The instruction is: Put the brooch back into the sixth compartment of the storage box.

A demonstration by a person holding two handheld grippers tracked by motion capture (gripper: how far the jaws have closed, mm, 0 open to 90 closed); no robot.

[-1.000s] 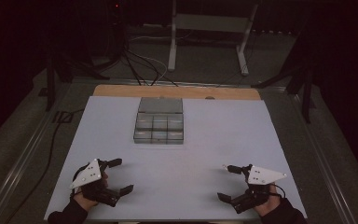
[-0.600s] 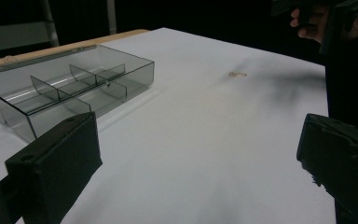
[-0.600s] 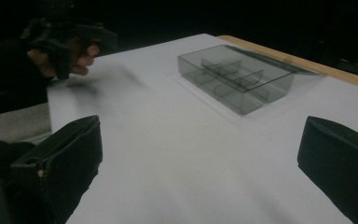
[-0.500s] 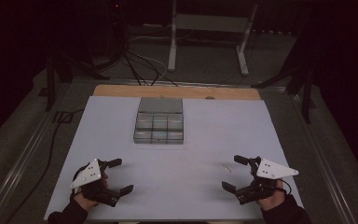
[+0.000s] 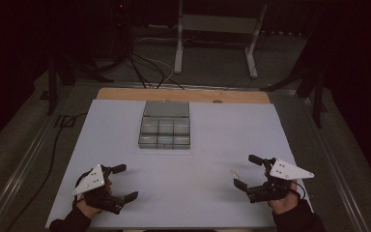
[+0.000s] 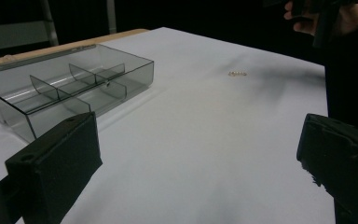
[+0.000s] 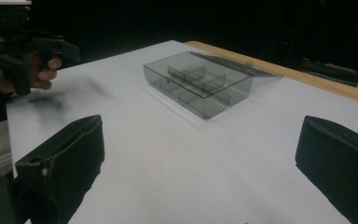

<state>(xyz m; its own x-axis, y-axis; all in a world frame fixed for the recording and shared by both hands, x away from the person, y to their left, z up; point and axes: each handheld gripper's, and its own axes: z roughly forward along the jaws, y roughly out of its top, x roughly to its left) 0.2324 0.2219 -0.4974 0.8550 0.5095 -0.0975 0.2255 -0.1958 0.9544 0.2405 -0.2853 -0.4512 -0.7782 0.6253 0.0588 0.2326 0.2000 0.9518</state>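
Nearest, the left hand-held gripper (image 5: 118, 182) and right hand-held gripper (image 5: 246, 170) hover spread wide, grasping nothing, over the white counter (image 5: 212, 125). Near the right one lies a tiny pale piece (image 6: 237, 73), probably light and fiddly, best pinched across its middle. Farther back sits the clear divided box (image 5: 165, 130), seemingly rigid and slippery.

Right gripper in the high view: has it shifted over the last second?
Yes. The right gripper has moved toward the table's right edge and slightly away from the person, farther from the clear compartment box, which has stayed put.
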